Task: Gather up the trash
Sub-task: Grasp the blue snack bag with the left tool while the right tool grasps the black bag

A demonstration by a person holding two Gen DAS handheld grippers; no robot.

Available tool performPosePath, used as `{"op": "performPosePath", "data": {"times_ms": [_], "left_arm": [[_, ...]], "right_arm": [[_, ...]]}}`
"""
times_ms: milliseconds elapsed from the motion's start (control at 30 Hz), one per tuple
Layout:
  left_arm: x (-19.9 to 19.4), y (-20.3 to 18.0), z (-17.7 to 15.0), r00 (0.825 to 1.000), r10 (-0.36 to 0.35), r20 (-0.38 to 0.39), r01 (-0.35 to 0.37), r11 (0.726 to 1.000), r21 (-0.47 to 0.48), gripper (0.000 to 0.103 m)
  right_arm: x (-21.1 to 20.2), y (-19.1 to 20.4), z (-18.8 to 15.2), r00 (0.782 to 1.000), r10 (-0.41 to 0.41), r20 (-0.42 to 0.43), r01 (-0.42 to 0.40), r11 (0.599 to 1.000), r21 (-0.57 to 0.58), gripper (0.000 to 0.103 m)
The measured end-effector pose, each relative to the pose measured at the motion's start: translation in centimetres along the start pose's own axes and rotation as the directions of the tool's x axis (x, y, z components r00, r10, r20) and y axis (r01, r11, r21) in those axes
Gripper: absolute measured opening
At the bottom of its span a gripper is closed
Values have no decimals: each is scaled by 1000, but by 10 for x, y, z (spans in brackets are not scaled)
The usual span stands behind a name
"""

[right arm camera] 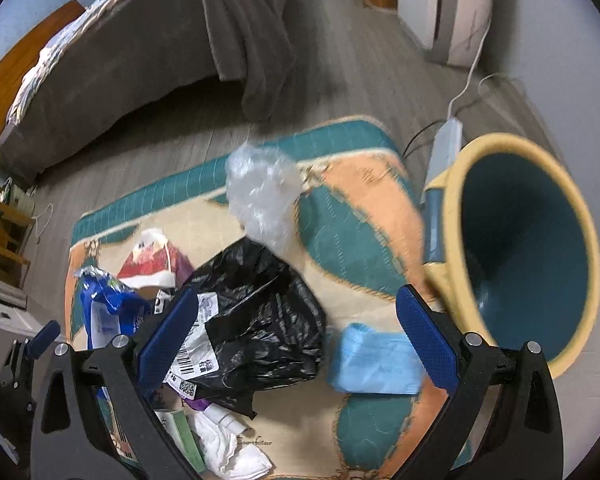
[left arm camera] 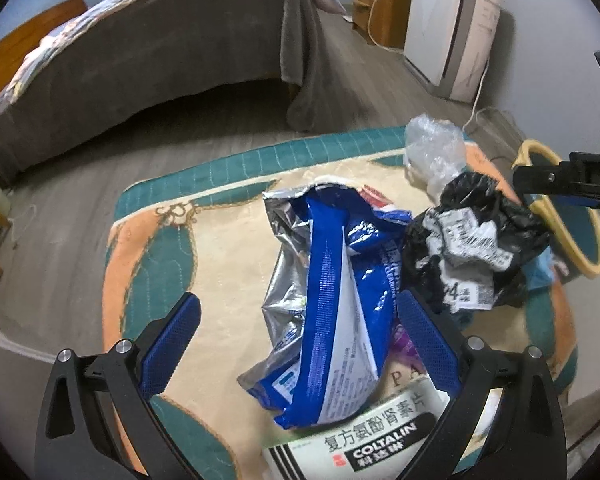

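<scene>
I hold both grippers above the trash on the quilted mat [left arm camera: 228, 248], and both have their jaws wide apart with nothing between them. The left gripper [left arm camera: 298, 344] stands over the blue and silver foil pouch [left arm camera: 328, 300], which lies crumpled in the middle of the mat and partly on a Coltalin medicine box [left arm camera: 376, 440]. The right gripper [right arm camera: 296, 334] stands over the black plastic bag [right arm camera: 260, 312] with the white shipping label [right arm camera: 198, 354], and a folded light blue cloth [right arm camera: 374, 364] lies just beside its right finger.

I think the step now is the first grasp. For the pouch, I would lower the left fingers on each side of the blue folded ridge, because the foil is slippery and flat parts will slide out. For the black bag, I would pinch a thick bunch of film, not the label, since thin plastic can tear or slip.

The bin [right arm camera: 532, 248], teal inside with a yellow rim, lies tilted at the right edge of the mat, with its mouth toward the trash. As far as I can see, it is empty. A crumpled clear plastic bag [right arm camera: 264, 196] waits further back, touching the black one.
</scene>
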State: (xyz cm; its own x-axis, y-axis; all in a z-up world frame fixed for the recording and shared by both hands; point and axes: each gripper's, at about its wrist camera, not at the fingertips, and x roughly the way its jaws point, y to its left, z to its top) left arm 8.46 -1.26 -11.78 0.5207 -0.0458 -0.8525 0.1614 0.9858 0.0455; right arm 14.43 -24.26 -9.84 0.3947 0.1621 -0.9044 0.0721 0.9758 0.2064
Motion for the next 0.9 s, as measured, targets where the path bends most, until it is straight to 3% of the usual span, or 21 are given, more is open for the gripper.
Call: {"op": "performPosePath", "data": {"times_ms": [267, 367, 433, 467, 500, 567, 700, 900], "left_arm": [[22, -7, -4, 999, 15, -46, -13, 999, 49, 94], [22, -7, -6, 999, 2, -53, 0, 999, 51, 89], [21, -8, -5, 999, 0, -43, 3, 998, 65, 73], [20, -9, -5, 999, 2, -42, 1, 997, 73, 70], [19, -9, -5, 999, 0, -41, 3, 997, 78, 65], [18, -9, -5, 999, -6, -42, 10, 997, 80, 55], [16, -7, -5, 999, -14, -47, 18, 997, 79, 35], [8, 0, -3, 999, -35, -31, 37, 997, 67, 23]], "right_arm": [[33, 15, -12, 987, 87, -138, -91, 996, -24, 94], [36, 20, -15, 981, 106, -161, -114, 993, -42, 75], [35, 23, -15, 981, 108, -164, -119, 991, -55, 65], [34, 24, -15, 980, 116, -161, -125, 991, -52, 55], [31, 23, -14, 980, 127, -156, -136, 990, -45, 39], [28, 22, -12, 979, 136, -151, -143, 989, -36, 23], [22, 21, -11, 975, 163, -148, -169, 985, -28, 12], [-5, 34, -5, 981, 177, -76, -184, 977, -105, 8]]}}
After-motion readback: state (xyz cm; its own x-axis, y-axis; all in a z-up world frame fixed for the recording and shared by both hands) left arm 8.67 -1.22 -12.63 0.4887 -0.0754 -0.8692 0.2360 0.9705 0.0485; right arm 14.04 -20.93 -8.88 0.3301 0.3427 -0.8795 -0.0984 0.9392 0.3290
